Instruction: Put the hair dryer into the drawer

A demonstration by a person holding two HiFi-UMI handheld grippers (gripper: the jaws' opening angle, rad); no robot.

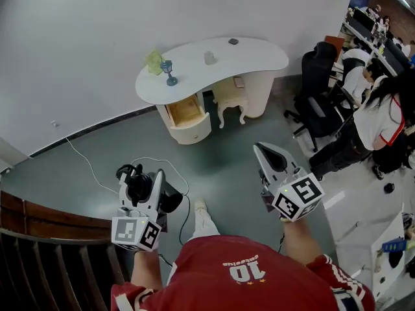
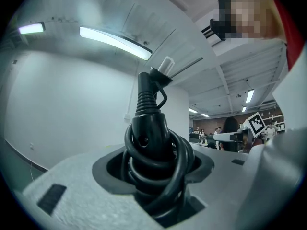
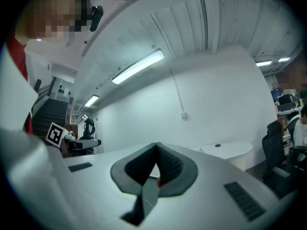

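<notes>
A black hair dryer (image 1: 170, 201) with its cord wound round the handle (image 2: 149, 143) is gripped between the jaws of my left gripper (image 1: 141, 177), which is shut on it at the lower left of the head view. My right gripper (image 1: 266, 149) is held level at the lower right, its jaws closed to a point with nothing between them (image 3: 156, 150). The white curved desk (image 1: 259, 60) stands far ahead by the wall. Its wooden drawer (image 1: 186, 111) is pulled open at the desk's left end. Both grippers are well short of it.
On the desk stand a blue goblet (image 1: 168, 70), a yellow-green object (image 1: 154, 61), a cup (image 1: 209, 57) and a small dark item (image 1: 233, 41). A white stool (image 1: 230, 97) sits under it. Office chairs (image 1: 316, 86) and people fill the right. A wooden railing (image 1: 45, 238) lies lower left; a cable (image 1: 87, 167) crosses the floor.
</notes>
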